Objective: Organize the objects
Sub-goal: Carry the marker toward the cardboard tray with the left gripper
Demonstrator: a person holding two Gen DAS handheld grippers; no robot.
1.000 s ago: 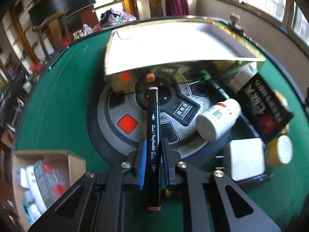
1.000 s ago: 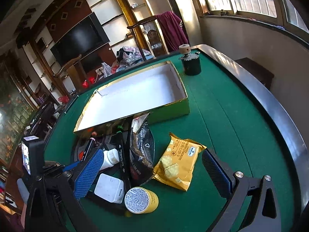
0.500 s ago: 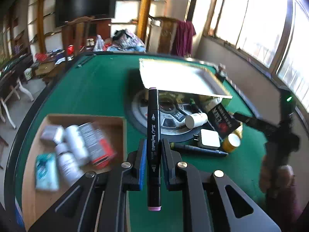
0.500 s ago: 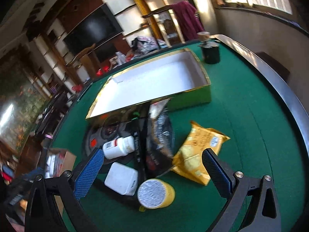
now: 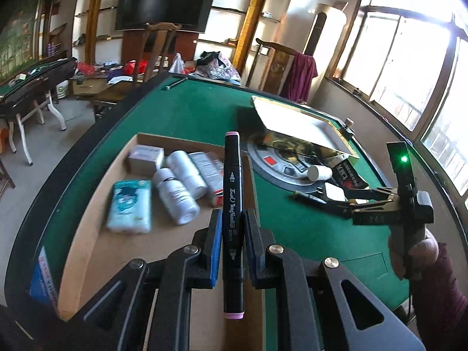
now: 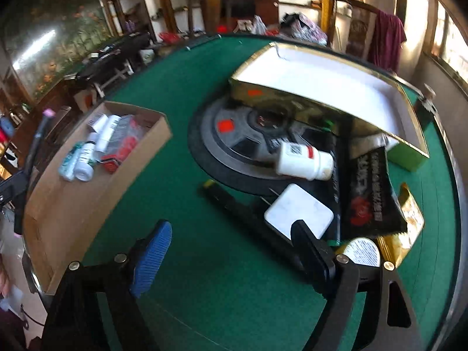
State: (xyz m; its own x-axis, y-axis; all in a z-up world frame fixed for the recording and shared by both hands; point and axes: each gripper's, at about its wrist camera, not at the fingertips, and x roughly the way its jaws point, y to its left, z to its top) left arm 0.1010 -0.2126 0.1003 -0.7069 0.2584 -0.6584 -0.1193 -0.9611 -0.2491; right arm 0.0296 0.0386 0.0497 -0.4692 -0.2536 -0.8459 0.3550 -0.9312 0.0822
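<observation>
My left gripper point(image 5: 232, 222) is shut on a black marker with pink end caps point(image 5: 232, 201) and holds it above the near right side of the cardboard box point(image 5: 87, 204). That box holds white bottles point(image 5: 175, 196), a tissue pack and small cartons. My right gripper point(image 6: 231, 251) is open and empty, low over the green table, near a black pen point(image 6: 248, 219), a white square block point(image 6: 298, 215) and a white bottle point(image 6: 304, 162). The right gripper also shows in the left wrist view point(image 5: 339, 201).
A gold box with a white inside point(image 6: 327, 87) lies tilted on the round grey centre disc point(image 6: 234, 140). A black snack bag point(image 6: 368, 190), a yellow snack bag point(image 6: 409, 219) and a yellow can point(image 6: 362, 253) lie at the right. The table rim point(image 6: 450, 204) curves close by.
My left gripper has lifted the marker off the centre disc and swung left over the cardboard box. My right gripper has turned left and dropped toward the pen and white block.
</observation>
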